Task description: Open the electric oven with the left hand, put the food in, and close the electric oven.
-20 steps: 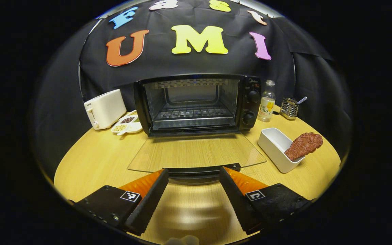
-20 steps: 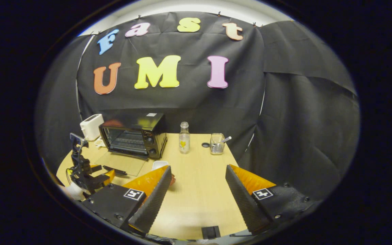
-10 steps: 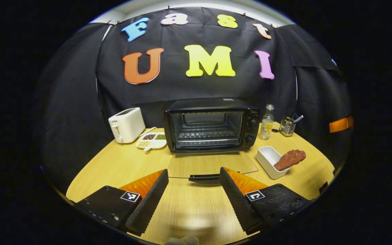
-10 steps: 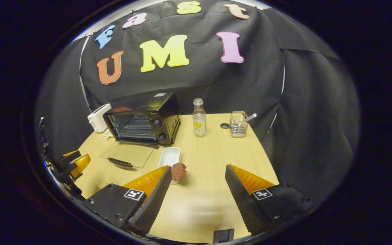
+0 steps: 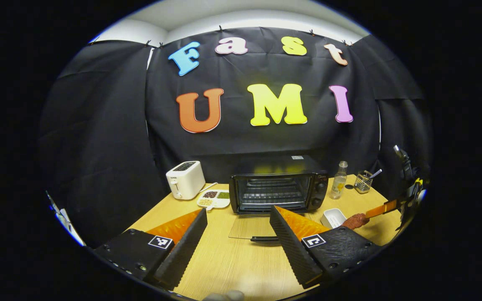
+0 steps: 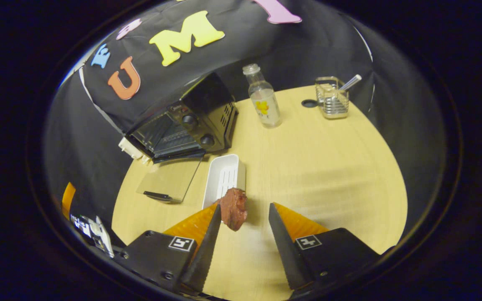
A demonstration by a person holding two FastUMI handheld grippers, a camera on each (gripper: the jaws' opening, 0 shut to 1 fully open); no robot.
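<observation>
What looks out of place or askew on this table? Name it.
One thing: the brown piece of food hangs over the near end of the white dish rather than lying inside it. The oven door lies flat open, as the task needs. No spill or damage shows.

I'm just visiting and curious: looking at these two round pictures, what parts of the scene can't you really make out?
- Meat, right gripper view: whether the left finger touches it, since that finger covers its near edge.
- Oven floor, left gripper view: too dark and small behind the rack.
- White tray, left gripper view: its near end is covered by the left gripper.
- Divided dish contents, left gripper view: too small to name.
</observation>
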